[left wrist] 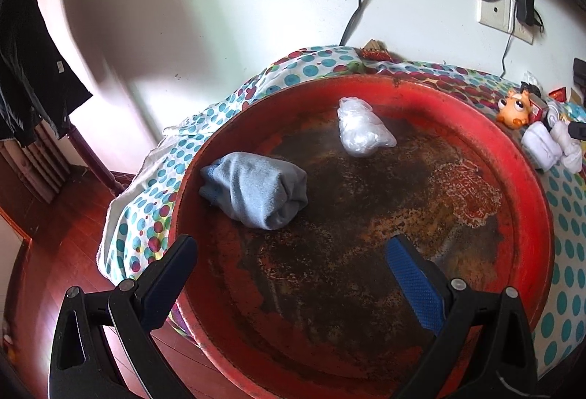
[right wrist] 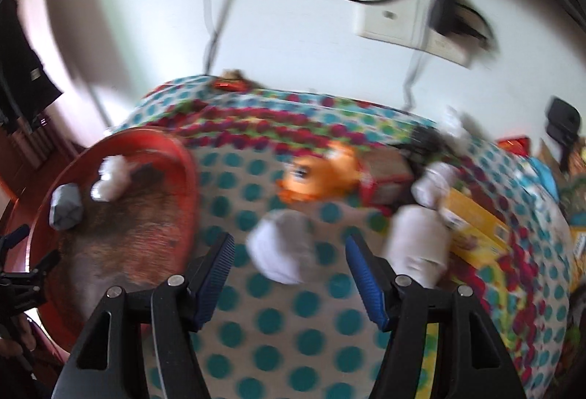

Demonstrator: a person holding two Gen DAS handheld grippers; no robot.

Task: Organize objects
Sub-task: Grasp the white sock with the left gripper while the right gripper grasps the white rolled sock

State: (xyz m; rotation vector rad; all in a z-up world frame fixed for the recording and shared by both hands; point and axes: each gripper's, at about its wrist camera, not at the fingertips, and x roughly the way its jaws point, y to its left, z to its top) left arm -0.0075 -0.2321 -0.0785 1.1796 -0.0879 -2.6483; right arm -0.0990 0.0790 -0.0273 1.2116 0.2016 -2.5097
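A: While we're on the left wrist cam, what's the left gripper (left wrist: 291,248) doing?

B: Jaws spread wide, nothing betw. them. It hangs over a round red tray (left wrist: 527,179) w/ a dark, worn, rusty-looking bottom. Tray sits on a polka-dot cloth (left wrist: 161,186).

A: Anything in the tray?

B: Two things. A rolled grey-blue sock bundle (left wrist: 256,188) on the left part of the tray floor, and a clear plastic-wrapped white bundle (left wrist: 360,128) toward the far rim. They're apart, not touching.

A: And outside it?

B: On the cloth, right of the tray: an orange toy figure (left wrist: 514,109), then white rolled socks (left wrist: 544,142) just beside the tray rim. Wall outlet (left wrist: 496,8) w/ a black adapter (left wrist: 524,7) behind.

A: Right wrist cam?

B: Blurry, so detail's rough. Right gripper (right wrist: 289,252) also has its jaws apart, empty. A white sock roll (right wrist: 284,248) lies on the cloth betw. the fingertips, slightly ahead; can't tell if the pads touch it. A second white roll (right wrist: 419,241) is just right of the right finger, w/ a yellow box (right wrist: 476,223) beside it. Orange toy is farther back, center. Red tray is off to the left w/ the grey bundle and white bundle in it.
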